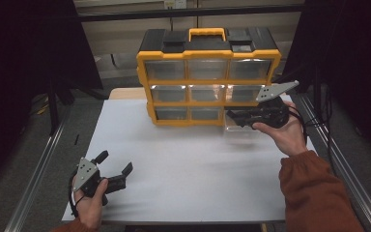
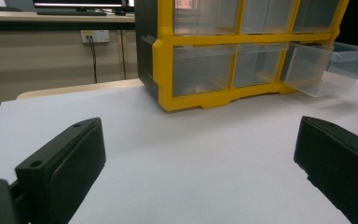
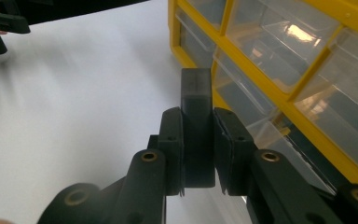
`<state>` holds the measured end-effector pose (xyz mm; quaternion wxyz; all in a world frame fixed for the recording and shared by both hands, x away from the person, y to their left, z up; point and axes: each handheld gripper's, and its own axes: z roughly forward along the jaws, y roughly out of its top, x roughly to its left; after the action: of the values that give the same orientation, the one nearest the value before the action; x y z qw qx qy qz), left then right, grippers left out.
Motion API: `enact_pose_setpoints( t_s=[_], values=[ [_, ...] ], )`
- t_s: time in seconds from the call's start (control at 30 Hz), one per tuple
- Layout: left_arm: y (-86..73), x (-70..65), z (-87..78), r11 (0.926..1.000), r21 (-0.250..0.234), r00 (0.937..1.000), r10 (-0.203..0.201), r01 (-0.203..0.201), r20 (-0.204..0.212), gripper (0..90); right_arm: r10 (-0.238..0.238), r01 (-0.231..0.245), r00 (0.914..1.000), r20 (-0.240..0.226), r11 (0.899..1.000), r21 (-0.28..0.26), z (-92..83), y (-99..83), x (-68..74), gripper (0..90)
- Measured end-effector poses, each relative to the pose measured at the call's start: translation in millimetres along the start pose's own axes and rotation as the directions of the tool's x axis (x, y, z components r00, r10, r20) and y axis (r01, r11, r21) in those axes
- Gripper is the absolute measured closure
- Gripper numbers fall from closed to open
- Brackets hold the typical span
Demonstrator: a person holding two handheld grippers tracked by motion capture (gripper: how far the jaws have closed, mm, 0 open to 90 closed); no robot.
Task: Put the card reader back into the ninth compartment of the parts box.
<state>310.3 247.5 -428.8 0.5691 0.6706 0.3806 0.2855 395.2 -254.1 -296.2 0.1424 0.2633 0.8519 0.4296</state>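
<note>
Pinching a small dark block (image 3: 197, 126) between the pads of the right gripper (image 1: 236, 117), right of centre in the high view, and hovering it just above the clear drawer (image 1: 241, 134) pulled out of the bottom-right slot of the yellow organizer (image 1: 207, 79). Resting low at the lower left with the left gripper (image 1: 113, 166) spread wide and holding nothing over the white worktop (image 1: 183, 174). Judging the job as well along: drawer already out, block in grasp and near it, with lowering it in, letting go and pushing the drawer shut remaining.
</note>
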Motion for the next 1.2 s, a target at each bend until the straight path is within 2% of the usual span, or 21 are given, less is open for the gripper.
enact_pose_setpoints(
  t_s=[0.4, 0.53, 0.8, 1.0, 1.2],
  values=[
    [0.0, 0.0, 0.3, 1.0, 0.001, 1.0, 0.0, 0.0, 0.001, 2.0, -0.002, -0.002, 0.9986, 0.053, 0.998, 0.068, -5.4, 10.4, -15.0, 73.9],
    [0.0, 0.3, 0.2, 1.0, 0.001, 1.0, 0.002, -0.002, 0.001, 2.0, -0.011, 0.007, 0.9978, 0.065, 0.998, 0.058, -6.1, 12.7, -16.7, 73.9],
    [0.0, 0.0, 0.3, 1.0, 0.0, 1.0, 0.001, -0.001, 0.003, 2.0, 0.004, -0.017, 0.9955, 0.095, 0.991, 0.13, 0.9, 15.1, -25.8, 73.9],
    [0.0, 0.0, 0.5, 1.0, -0.002, 1.0, -0.001, 0.001, 0.003, 2.0, 0.015, -0.028, 0.9964, 0.083, 0.986, 0.163, 4.6, 15.3, -33.9, 73.9],
    [0.0, 0.1, 0.6, 1.0, -0.001, 1.0, -0.001, 0.001, 0.002, 2.0, 0.011, -0.025, 0.9971, 0.076, 0.981, 0.193, 8.5, 18.1, -35.8, 73.9]
  ],
)
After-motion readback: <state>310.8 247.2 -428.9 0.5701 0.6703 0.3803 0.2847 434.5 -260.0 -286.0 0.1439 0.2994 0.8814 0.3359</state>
